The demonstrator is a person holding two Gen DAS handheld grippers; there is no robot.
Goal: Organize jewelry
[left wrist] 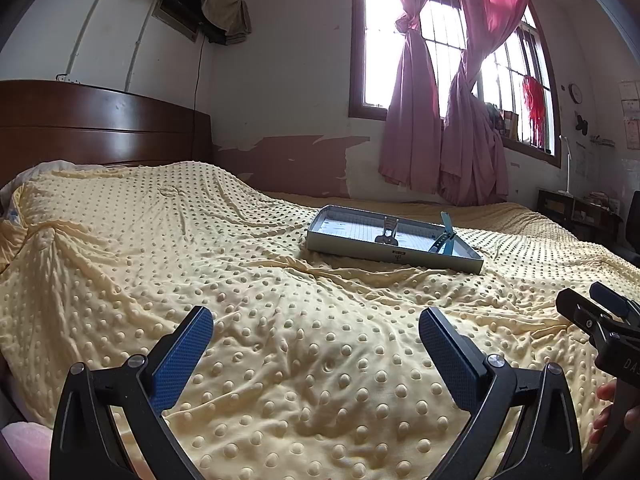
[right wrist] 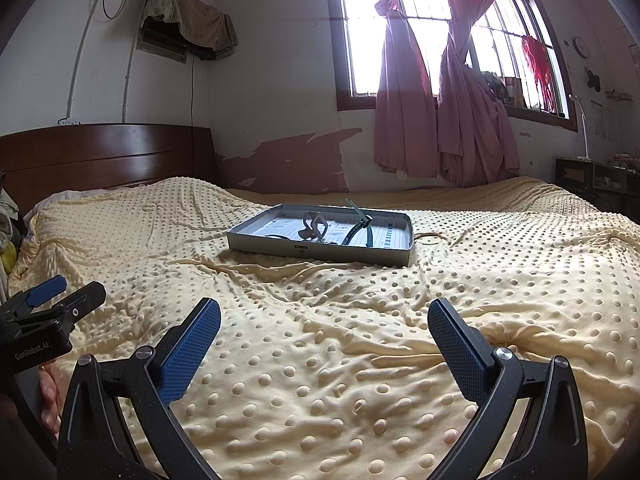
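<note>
Holding both grippers low over the near part of the bed, you have the left gripper (left wrist: 316, 356) and the right gripper (right wrist: 324, 350) side by side, each with its blue-padded fingers spread wide and nothing between them. Both point forward and slightly down across the yellow dotted blanket (right wrist: 320, 360). At the edge of each view the other gripper shows, with part of the hand (left wrist: 612, 412) that carries it.

Farther out, well apart from both grippers, a shallow grey tray (right wrist: 320, 250) sits on the blanket near the middle of the bed. Inside it lie the jewelry pieces: a pale looped piece (right wrist: 314, 226), a teal strap (right wrist: 360, 226) that looks like a watch or bracelet band with one end sticking up above the rim, and some small dark items too small to name. Just beside the tray's right end, a thin pale loop (right wrist: 430, 237) lies on the blanket; what it is cannot be told.

This scene fits either pieces gathered and waiting to be sorted, or sorting finished. If you reach in, come from above the rim, keep the fingers parted until they straddle one piece, and mind that the soft blanket lets the tray tip.

Beyond stand a wooden headboard (right wrist: 104, 156), pink curtains (right wrist: 404, 92) and a bright window.
</note>
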